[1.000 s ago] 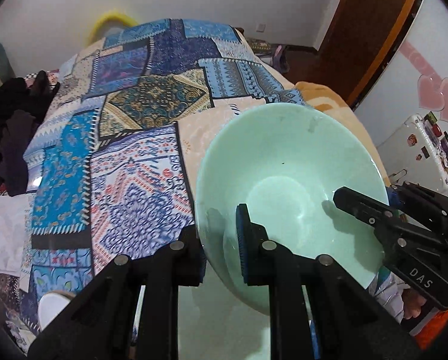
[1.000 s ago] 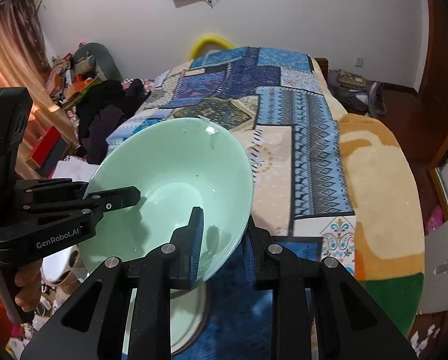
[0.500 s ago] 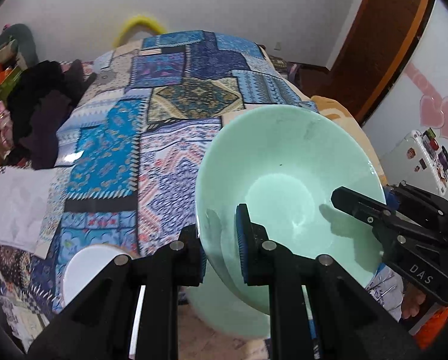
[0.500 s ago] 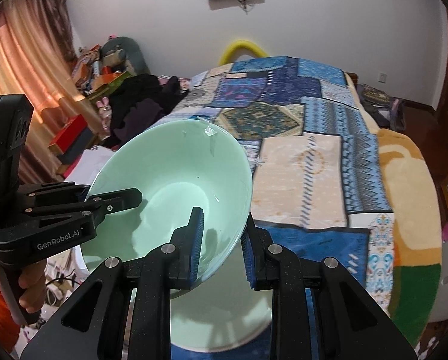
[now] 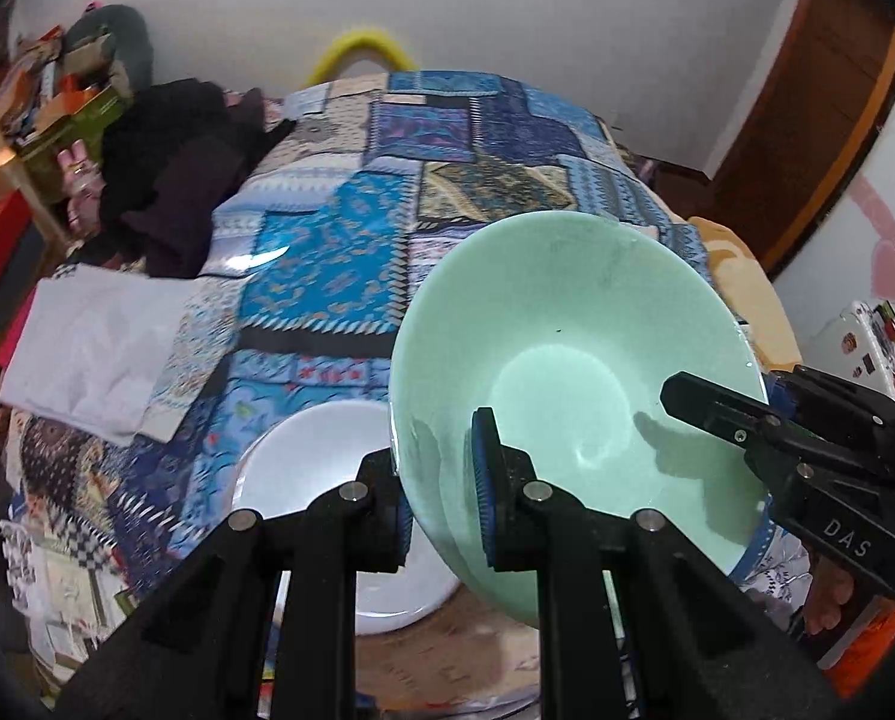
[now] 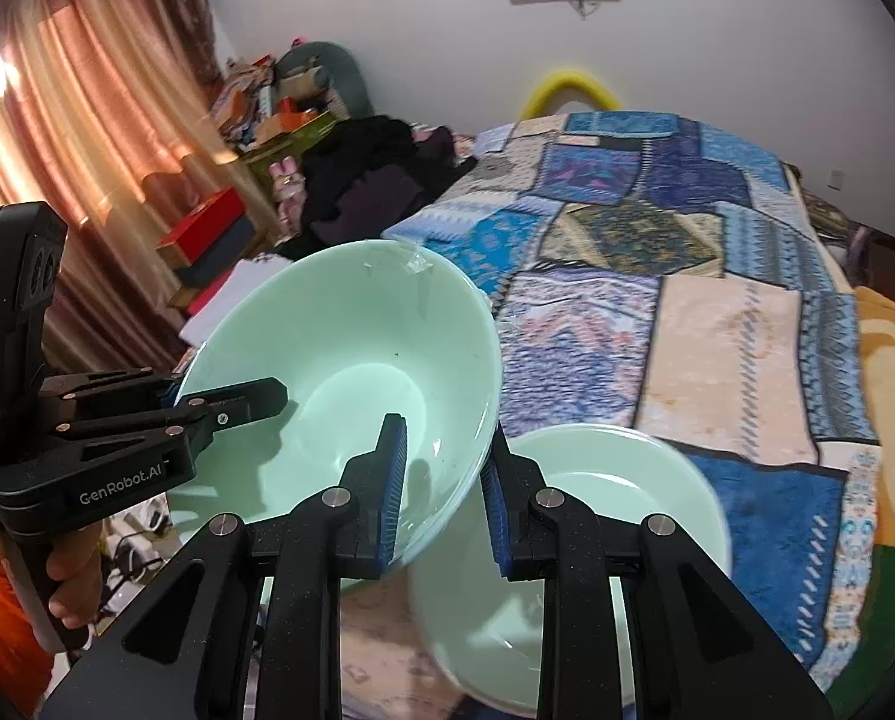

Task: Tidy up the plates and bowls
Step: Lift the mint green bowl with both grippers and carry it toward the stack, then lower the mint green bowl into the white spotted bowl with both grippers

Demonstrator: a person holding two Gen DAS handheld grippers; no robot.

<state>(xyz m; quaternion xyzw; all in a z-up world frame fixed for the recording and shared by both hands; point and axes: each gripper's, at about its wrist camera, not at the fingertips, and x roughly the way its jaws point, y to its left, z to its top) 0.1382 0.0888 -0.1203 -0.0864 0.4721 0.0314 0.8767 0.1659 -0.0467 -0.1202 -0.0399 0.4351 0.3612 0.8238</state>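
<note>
A pale green bowl (image 5: 567,372) hangs tilted above the bed, held by its rim from two sides. My left gripper (image 5: 435,480) is shut on the rim nearest it, one pad inside the bowl and one outside. My right gripper (image 6: 444,474) is shut on the opposite rim (image 6: 477,420) in the same way. Each gripper also shows in the other's view: the right gripper (image 5: 741,384) and the left gripper (image 6: 207,399). A white plate (image 5: 309,462) lies on the blanket below the bowl to the left. A pale green dish (image 6: 615,480) lies under the bowl to the right.
The bed carries a blue patchwork blanket (image 5: 351,264). A folded white cloth (image 5: 93,342) and a heap of dark clothes (image 5: 171,174) lie at its left edge. Boxes and clutter (image 6: 207,234) stand by an orange curtain (image 6: 87,120). A brown door (image 5: 819,120) is far right.
Both grippers have carried the bowl sideways over the bed, still clamped on its rim. The white plate and the green dish have come into view under it.
</note>
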